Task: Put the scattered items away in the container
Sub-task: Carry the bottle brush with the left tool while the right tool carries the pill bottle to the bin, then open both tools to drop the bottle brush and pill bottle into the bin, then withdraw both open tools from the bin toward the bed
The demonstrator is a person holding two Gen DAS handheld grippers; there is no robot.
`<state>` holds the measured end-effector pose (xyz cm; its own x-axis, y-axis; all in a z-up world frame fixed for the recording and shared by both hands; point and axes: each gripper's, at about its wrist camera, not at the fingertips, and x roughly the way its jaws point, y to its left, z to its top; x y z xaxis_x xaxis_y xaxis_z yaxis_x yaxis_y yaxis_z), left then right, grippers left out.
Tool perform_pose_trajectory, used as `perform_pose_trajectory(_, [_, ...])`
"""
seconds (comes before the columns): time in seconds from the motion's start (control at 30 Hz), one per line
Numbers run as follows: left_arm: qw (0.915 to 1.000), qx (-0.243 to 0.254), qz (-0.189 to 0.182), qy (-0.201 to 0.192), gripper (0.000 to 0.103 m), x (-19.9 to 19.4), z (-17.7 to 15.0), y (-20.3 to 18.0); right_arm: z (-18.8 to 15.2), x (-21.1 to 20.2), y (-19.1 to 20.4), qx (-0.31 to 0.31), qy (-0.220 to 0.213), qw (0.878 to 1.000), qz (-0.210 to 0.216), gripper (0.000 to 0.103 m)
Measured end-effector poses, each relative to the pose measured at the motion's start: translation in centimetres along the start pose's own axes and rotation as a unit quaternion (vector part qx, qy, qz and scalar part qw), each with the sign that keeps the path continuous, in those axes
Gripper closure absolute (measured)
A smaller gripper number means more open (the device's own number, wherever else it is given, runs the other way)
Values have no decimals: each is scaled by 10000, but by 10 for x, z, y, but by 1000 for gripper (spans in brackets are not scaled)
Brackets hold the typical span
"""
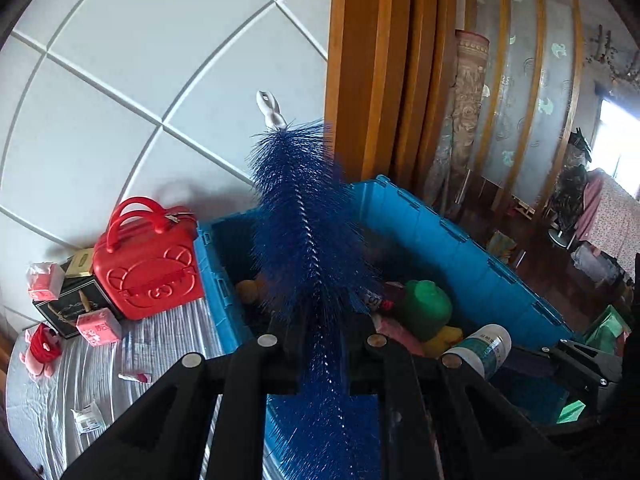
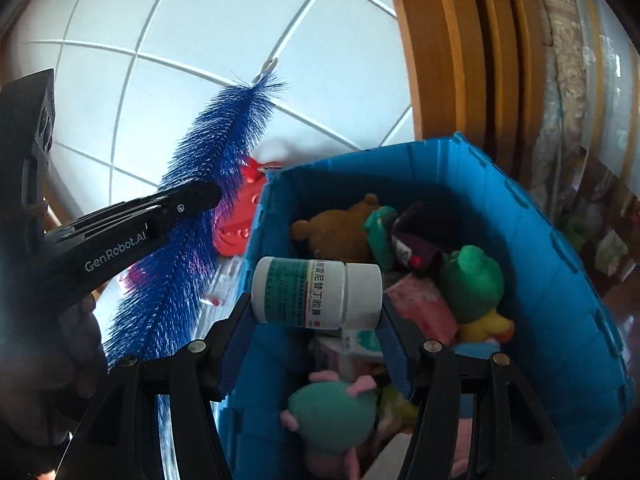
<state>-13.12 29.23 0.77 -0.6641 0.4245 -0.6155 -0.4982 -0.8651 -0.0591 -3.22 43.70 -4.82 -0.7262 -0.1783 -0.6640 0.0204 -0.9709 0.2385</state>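
Left gripper [image 1: 324, 332] pinched tight on a long blue bottle brush [image 1: 304, 216], jaws pressed together on the twisted wire stem partway along; the bristled length rises up and away from the fingers, white loop end uppermost, the rest trailing back under the gripper. In the right wrist view the same brush [image 2: 208, 184] stands tilted to the left of the container, the left gripper [image 2: 212, 196] clamped across it. Right gripper [image 2: 316, 312] spread about halfway and closed on a white medicine bottle [image 2: 316, 292] held sideways, cap toward the right finger, green-and-white label facing the camera; the pads press on both ends. The bottle hangs above the near left corner of the blue crate [image 2: 560, 288], just over the contents. Inside the crate: brown plush bear [image 2: 340, 228], green plush [image 2: 472, 284] with a yellow piece under it, pink box [image 2: 424, 304], teal plush with pink parts [image 2: 332, 412]. From the left wrist view the crate [image 1: 440, 236] sits on a silvery quilted surface [image 1: 160, 340], with a red handbag-shaped case [image 1: 148, 264] just beside its left wall. Further left still outside the crate: black box [image 1: 68, 308], small pink cartons [image 1: 98, 326], a red-and-pink plush [image 1: 40, 352], a small white packet [image 1: 88, 420], a thin pink tube [image 1: 136, 377]
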Motion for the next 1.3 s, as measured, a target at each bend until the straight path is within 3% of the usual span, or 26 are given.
perform_pose_trajectory(0.2, [9998, 80, -137, 156, 91, 21, 0, -23, -5, -7, -29, 107, 44, 9996, -275, 44])
perform_pose_trajectory(0.3, [9984, -26, -432, 358, 86, 32, 1, -29, -7, -10, -40, 194, 0, 9991, -373, 44])
perform_pose_trajectory(0.37, [9976, -94, -562, 406, 69, 36, 1, -31, -8, -11, -46, 235, -35, 9988, -433, 44])
perform_pose_trajectory(0.4, [9976, -134, -559, 391, 45, 37, 0, -31, -8, -12, -48, 259, -53, 9986, -457, 41])
perform_pose_trajectory(0.43, [9976, -191, -563, 358, 22, 35, -1, -30, -9, -12, -50, 294, -60, 9984, -488, 21])
perform_pose_trajectory(0.47, [9976, -248, -576, 296, 17, 33, -1, -28, -10, -13, -52, 338, -83, 9981, -501, 9])
perform_pose_trajectory(0.5, [9978, -258, -558, 267, 16, 33, -2, -26, -10, -15, -54, 369, -133, 9979, -507, 1])
perform_pose_trajectory(0.77, [9988, -377, -185, 260, 16, 23, -8, 5, -8, -15, -43, 291, -187, 9985, -421, 1])
perform_pose_trajectory(1.3, [9948, -868, 450, 273, 16, -12, -47, 99, 0, 16, 26, -179, -172, 9997, -13, 1])
